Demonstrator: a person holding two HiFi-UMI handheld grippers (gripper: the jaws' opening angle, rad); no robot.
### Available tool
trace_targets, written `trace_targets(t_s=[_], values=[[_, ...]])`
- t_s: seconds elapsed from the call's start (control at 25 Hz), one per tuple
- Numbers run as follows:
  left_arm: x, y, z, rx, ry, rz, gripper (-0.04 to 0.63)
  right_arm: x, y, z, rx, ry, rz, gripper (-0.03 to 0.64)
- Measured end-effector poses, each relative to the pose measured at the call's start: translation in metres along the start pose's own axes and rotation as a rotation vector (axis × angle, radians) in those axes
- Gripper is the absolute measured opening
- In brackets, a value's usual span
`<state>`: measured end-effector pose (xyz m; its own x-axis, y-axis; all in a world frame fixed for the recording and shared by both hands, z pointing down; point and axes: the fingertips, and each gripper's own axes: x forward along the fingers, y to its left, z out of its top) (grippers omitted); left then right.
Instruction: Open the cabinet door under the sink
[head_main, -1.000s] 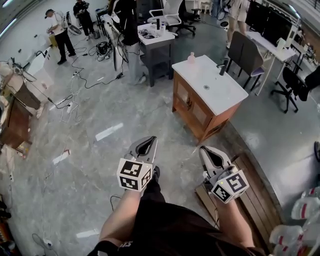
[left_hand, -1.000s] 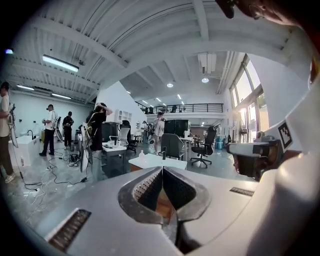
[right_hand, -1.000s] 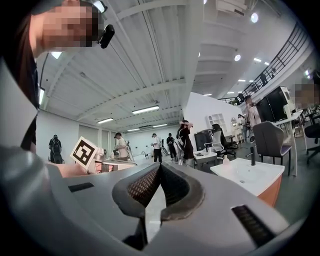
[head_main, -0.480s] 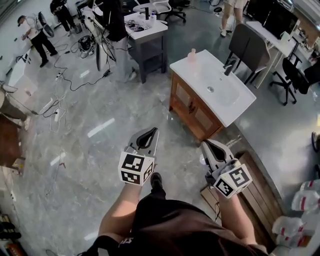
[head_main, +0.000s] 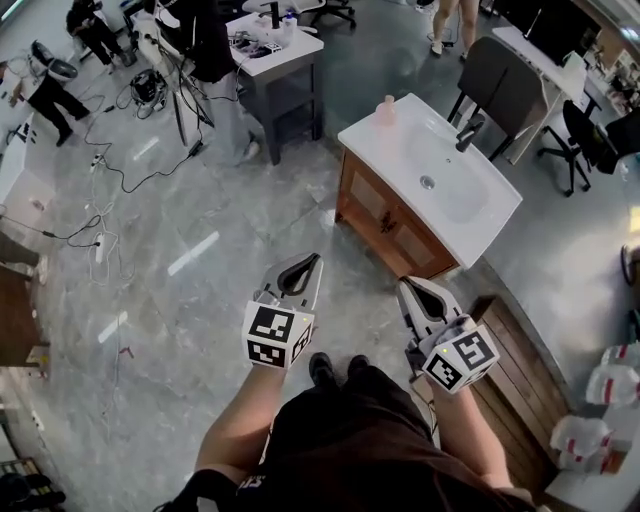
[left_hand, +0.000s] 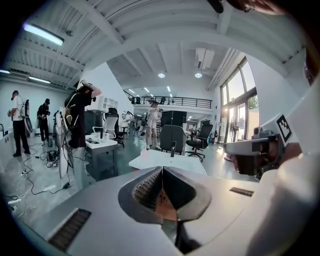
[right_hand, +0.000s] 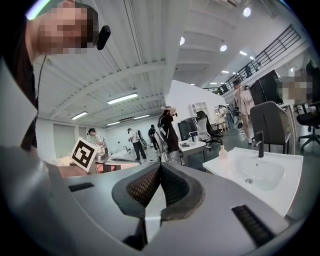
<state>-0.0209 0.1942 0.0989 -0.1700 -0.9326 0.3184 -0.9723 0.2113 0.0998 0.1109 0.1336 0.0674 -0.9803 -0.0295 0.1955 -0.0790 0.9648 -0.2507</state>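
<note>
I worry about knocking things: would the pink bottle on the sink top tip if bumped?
Probably: the bottle stands upright, taller than wide, near a corner of the countertop, so a bump could topple it. It looks small and plastic, likely light.

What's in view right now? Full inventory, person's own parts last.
brown wooden vanity cabinet: one, brown, doors shut, ahead
white sink top: one, white, on the cabinet
black faucet: one, black, sink's far edge
pink bottle: one, pink, sink top's far corner
grey table: one, white top, beyond the cabinet, left
grey chair: one, grey, behind the sink
white plastic jugs: at least three, white, lower right
wooden platform: one, brown, person's right
people: at least two, far left
left gripper: one, grey, shut, empty
right gripper: one, grey, shut, empty
</note>
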Motion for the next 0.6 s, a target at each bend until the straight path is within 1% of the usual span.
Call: trace_targets(t_s=[0.24, 0.36, 0.52, 0.6], values=[[0.059, 0.011, -0.006, -0.017, 0.054, -0.039, 0.020, 0.028, -0.053, -0.006, 0.046, 0.019, -0.034, 0.015], [0.095, 0.017, -0.003, -0.017, 0.088, -0.055, 0.020, 0.047, -0.091, -0.003, 0.080, 0.009, -0.047, 0.014], [0.156, 0.031, 0.007, -0.012, 0.130, -0.053, 0.020, 0.080, -0.146, 0.004, 0.113, -0.003, -0.035, 0.014], [0.190, 0.030, 0.012, 0.004, 0.154, -0.076, 0.020, 0.094, -0.176, 0.006, 0.117, -0.004, -0.043, 0.014]])
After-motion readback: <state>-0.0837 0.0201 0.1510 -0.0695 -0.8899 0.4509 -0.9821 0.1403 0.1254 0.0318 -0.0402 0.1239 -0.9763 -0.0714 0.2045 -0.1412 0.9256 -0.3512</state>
